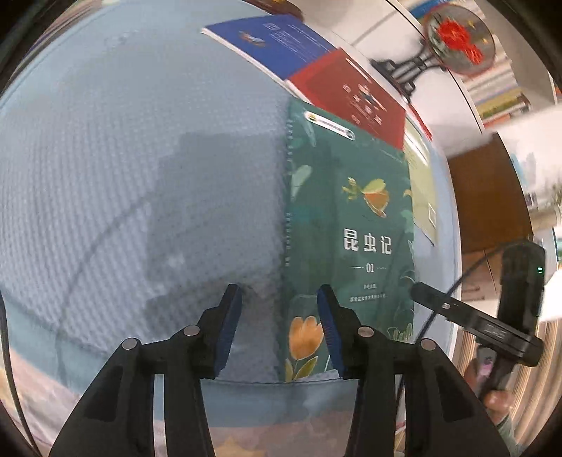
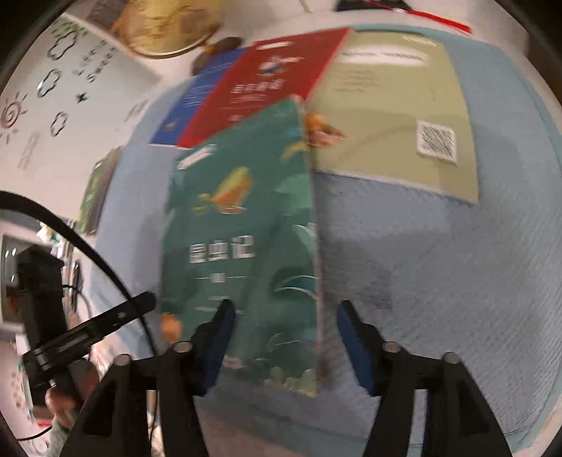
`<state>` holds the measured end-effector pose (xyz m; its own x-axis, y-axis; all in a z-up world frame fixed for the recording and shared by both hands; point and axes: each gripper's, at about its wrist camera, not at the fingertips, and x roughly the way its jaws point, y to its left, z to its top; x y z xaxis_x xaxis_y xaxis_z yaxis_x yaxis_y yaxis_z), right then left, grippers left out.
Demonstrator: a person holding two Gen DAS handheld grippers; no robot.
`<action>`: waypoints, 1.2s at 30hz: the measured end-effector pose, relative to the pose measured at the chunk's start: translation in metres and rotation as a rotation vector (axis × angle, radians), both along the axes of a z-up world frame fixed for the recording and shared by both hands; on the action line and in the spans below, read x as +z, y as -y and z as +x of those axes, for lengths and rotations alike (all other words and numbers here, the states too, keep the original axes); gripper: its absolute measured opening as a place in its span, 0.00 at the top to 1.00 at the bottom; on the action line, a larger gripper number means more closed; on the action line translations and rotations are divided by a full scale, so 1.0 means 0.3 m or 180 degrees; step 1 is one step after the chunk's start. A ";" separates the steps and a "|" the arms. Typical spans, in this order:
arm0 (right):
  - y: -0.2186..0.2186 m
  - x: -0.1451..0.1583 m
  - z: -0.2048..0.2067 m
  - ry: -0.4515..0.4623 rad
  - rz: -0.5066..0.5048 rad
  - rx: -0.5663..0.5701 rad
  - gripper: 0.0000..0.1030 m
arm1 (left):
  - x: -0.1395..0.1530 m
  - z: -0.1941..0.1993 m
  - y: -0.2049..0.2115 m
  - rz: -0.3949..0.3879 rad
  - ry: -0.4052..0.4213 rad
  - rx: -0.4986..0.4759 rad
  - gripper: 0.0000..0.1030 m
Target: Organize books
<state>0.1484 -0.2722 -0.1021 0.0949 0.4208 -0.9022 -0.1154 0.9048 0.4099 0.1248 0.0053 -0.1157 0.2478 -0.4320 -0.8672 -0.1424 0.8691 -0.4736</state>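
A green book with flowers and white characters [image 1: 351, 225] lies on a light blue cloth [image 1: 140, 175]. A red book [image 1: 351, 95] overlaps its far end, a blue book [image 1: 274, 42] lies beyond that, and an olive-yellow book [image 1: 419, 175] lies under its right side. My left gripper [image 1: 279, 316] is open over the green book's near left corner. In the right wrist view, my right gripper [image 2: 282, 330] is open over the green book's [image 2: 242, 228] near end. The red book [image 2: 274, 84], blue book [image 2: 196, 102] and olive book [image 2: 393, 116] lie beyond.
The right hand-held gripper [image 1: 491, 323] shows at the right of the left view, and the left one [image 2: 70, 334] at the left of the right view. A round red ornament on a stand [image 1: 456, 38] and a globe [image 2: 165, 24] stand behind the books.
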 end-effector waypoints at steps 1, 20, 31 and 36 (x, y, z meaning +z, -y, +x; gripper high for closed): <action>0.003 -0.017 -0.002 -0.0002 0.0008 -0.0063 0.56 | 0.002 -0.003 0.004 -0.0014 -0.0002 -0.0058 0.60; -0.174 -0.039 -0.103 -0.0018 0.0337 -0.0328 0.54 | 0.072 0.058 -0.158 -0.0355 0.0040 -0.0488 0.59; -0.261 -0.007 -0.182 0.0215 -0.0226 -0.0406 0.51 | 0.020 0.016 -0.081 0.0284 0.0232 -0.0868 0.54; -0.282 -0.010 -0.204 0.0183 -0.0300 -0.0364 0.43 | 0.073 0.022 -0.108 -0.0139 0.0362 -0.0727 0.55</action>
